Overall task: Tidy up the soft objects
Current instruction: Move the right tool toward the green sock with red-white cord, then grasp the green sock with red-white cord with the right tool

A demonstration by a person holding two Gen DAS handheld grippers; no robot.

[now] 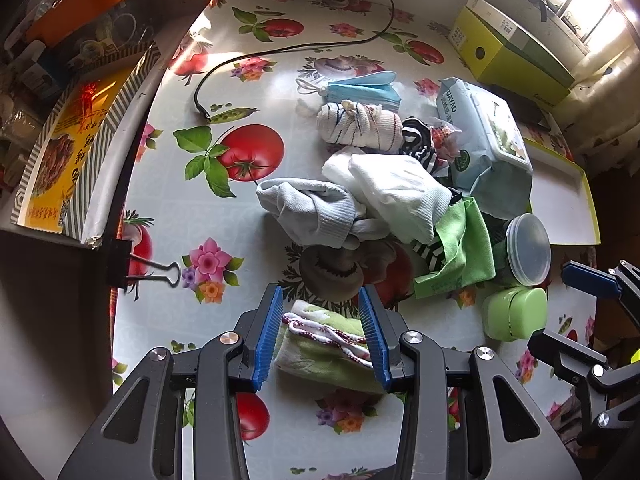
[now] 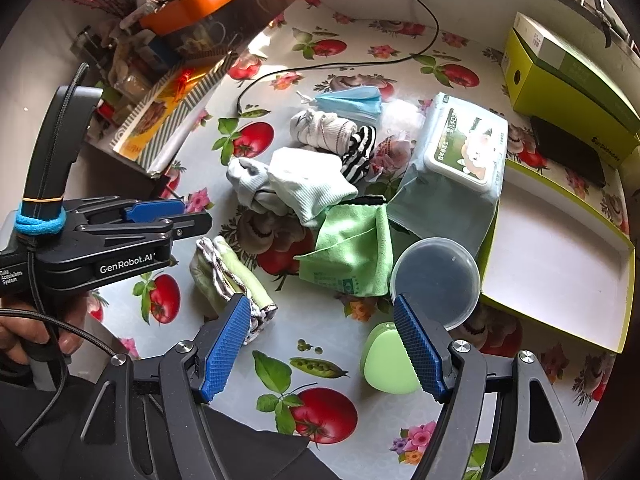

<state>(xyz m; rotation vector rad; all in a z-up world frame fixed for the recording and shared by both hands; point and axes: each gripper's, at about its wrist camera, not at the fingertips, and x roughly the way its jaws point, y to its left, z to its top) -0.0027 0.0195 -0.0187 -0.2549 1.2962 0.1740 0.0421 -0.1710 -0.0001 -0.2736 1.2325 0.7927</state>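
Left gripper [image 1: 324, 336] jaws spread, straddling folded green towel [image 1: 320, 344], not gripping; right gripper [image 2: 320, 346] released, empty; towel may unfold if pinched off-centre

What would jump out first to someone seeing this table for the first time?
The loud tomato-and-flower tablecloth, and at its middle a heap of soft things: pale socks, a bright green cloth and a blue face mask. Nearer the camera, the left hand-held gripper stands with its blue fingers either side of a folded green and white cloth lying apart from the heap.
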